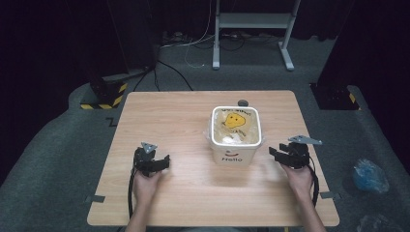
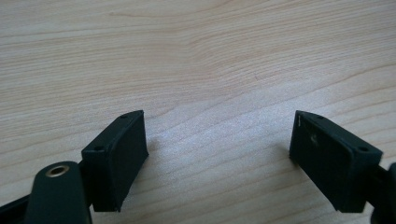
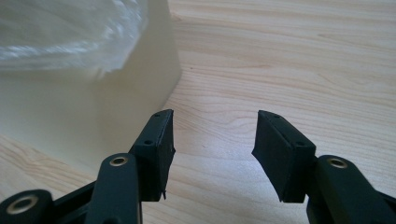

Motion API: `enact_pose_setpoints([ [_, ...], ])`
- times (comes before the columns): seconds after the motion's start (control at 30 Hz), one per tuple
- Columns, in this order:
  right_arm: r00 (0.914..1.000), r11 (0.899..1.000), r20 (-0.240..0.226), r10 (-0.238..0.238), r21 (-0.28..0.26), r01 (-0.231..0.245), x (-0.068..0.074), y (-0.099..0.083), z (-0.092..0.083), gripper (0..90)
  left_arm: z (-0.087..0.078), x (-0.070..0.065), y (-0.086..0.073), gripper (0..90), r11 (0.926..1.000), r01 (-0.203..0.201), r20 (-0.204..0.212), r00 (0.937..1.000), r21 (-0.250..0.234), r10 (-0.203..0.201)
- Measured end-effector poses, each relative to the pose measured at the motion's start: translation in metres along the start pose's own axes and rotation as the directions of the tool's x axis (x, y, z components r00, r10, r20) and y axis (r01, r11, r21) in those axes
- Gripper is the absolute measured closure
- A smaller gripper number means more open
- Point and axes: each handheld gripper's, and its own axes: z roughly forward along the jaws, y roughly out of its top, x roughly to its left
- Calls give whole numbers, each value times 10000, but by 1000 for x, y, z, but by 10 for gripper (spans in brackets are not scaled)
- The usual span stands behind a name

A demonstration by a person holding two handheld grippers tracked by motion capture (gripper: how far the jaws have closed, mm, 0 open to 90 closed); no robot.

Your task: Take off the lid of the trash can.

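We judge the work barely begun: our left gripper [image 1: 153, 161] rests near the bench's [image 1: 159, 121] left edge, fingers [image 2: 116, 158] spread over bare wood and holding nothing, and our right gripper [image 1: 285, 153] sits by the right edge, fingers [image 3: 156, 149] spread and empty too. The white bin [image 1: 235, 135], lined with a clear bag [image 3: 65, 32], stands right of the bench's middle, just beside the right gripper, untouched. Everything is still to do. Nothing lies between either gripper and the bin; a small dark object [image 1: 242, 102] sits at the far edge.
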Motion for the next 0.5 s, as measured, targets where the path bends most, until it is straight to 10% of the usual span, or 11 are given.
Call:
enact_pose_setpoints([
  [0.5, 9996, 9998, 183, -204, 2, 204, 12, 20, -19, 481, 1, 0, 1, 196, 10000, -43, 65, 10000, -30, 43],
])
